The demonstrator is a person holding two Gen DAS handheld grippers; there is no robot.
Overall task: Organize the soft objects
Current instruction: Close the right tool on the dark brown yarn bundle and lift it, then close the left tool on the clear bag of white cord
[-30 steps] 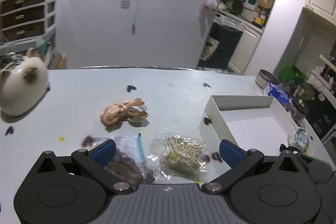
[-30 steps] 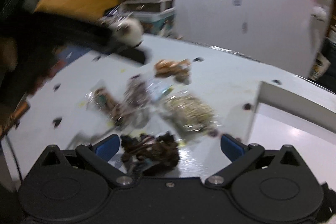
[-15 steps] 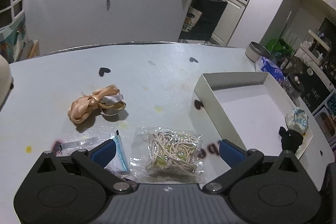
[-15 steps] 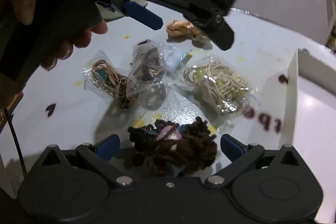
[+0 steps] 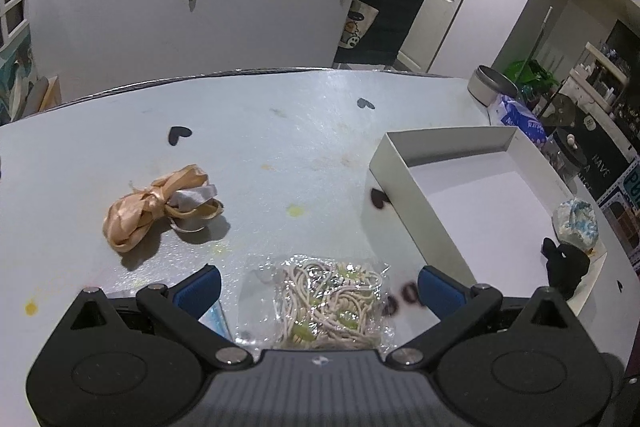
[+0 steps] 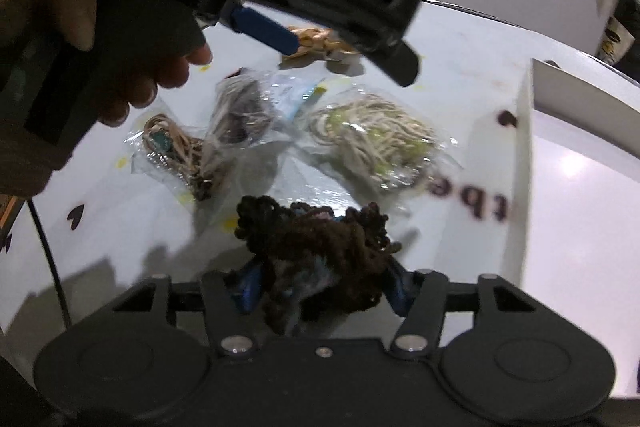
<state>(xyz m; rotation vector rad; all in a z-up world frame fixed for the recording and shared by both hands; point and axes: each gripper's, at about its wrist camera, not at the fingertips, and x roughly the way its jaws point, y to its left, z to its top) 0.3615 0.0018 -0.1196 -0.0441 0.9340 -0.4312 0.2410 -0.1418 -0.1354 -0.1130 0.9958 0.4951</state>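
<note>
Left wrist view: the table [image 5: 280, 131] carries all items, and the white box [image 5: 404, 183], an open tray, serves as the landmark. Left of the box's near corner lies the bag of cream cord [image 5: 324, 303], a clear packet. It sits between the blue pads of the left gripper [image 5: 318, 287], whose jaws stand wide apart with neither pad touching the bag. Farther left of the box, well apart from it, lies the peach ribbon [image 5: 156, 207], bundled with a white strip. Inside the box, at its near right end, rest a black object [image 5: 566, 265] and a pale blue-and-white bundle [image 5: 576, 219]; the right wrist view does not show these.

Right wrist view: the box wall [image 6: 520, 187] stands at the right. Left of it, at the bottom centre, the dark brown yarn bundle [image 6: 320, 243] sits between the fingers of the right gripper [image 6: 320, 287]. The jaws are closing, and both blue pads sit against the bundle's sides. This bundle is not visible in the left wrist view. Farther left of the box lie the bag of dark cord [image 6: 240, 111] and the bag of tan cord [image 6: 168, 147], touching each other. A hand [image 6: 132, 67] grips the left tool's handle at the upper left.
</note>
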